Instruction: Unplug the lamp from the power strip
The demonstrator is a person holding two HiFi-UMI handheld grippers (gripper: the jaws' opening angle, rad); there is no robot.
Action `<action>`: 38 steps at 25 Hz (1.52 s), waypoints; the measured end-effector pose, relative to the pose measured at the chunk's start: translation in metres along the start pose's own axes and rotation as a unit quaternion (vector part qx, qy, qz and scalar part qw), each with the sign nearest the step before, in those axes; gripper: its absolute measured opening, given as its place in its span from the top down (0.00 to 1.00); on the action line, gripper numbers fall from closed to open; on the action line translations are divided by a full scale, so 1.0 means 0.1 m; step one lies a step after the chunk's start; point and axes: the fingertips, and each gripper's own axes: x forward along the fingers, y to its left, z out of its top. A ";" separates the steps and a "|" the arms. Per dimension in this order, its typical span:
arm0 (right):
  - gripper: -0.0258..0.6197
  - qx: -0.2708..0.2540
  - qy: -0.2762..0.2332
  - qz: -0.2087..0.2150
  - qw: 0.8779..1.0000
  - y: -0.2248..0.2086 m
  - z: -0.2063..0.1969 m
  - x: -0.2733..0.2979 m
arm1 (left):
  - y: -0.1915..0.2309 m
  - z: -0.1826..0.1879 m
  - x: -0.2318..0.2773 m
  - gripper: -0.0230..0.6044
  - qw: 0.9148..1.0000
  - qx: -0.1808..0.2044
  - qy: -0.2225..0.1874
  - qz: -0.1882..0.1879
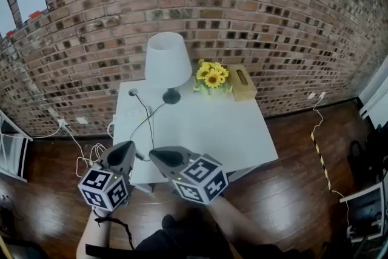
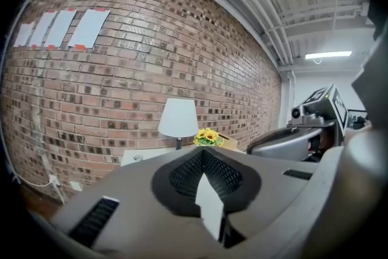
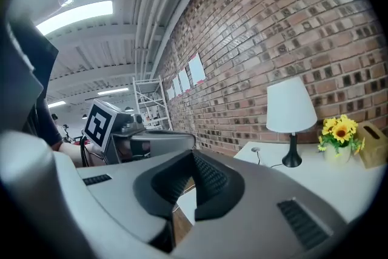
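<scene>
A white table (image 1: pixel 230 136) was set against a brick wall, with the lamp (image 1: pixel 167 60) at its back and the power strip (image 1: pixel 129 113) at its left. The left gripper (image 1: pixel 127 146) and right gripper (image 1: pixel 153 153) were held closed and empty, short of the table. The plug was judged light but snug, best taken by its rigid body rather than the limp cord (image 1: pixel 147 119).

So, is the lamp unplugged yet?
Not yet, nothing looks done. The lamp has a black cord running over the table to the white power strip; the plug is too small to see. The left gripper and right gripper are shut and empty, near the table's front edge. Still to do: reach the strip, grab the plug, pull it out.
</scene>
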 end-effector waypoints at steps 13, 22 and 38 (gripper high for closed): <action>0.96 0.010 0.014 -0.094 0.995 0.03 -0.13 -0.07 | -0.06 -0.16 0.12 0.95 0.995 -0.011 0.011 -0.095; 0.96 0.025 0.006 -0.179 0.984 -0.13 -0.25 -0.62 | -0.67 -0.19 0.39 0.95 0.983 0.008 0.021 -0.180; 0.96 0.057 -0.067 -0.226 0.970 -0.48 -0.29 -1.78 | -1.86 -0.07 0.75 0.95 0.972 0.065 0.032 -0.225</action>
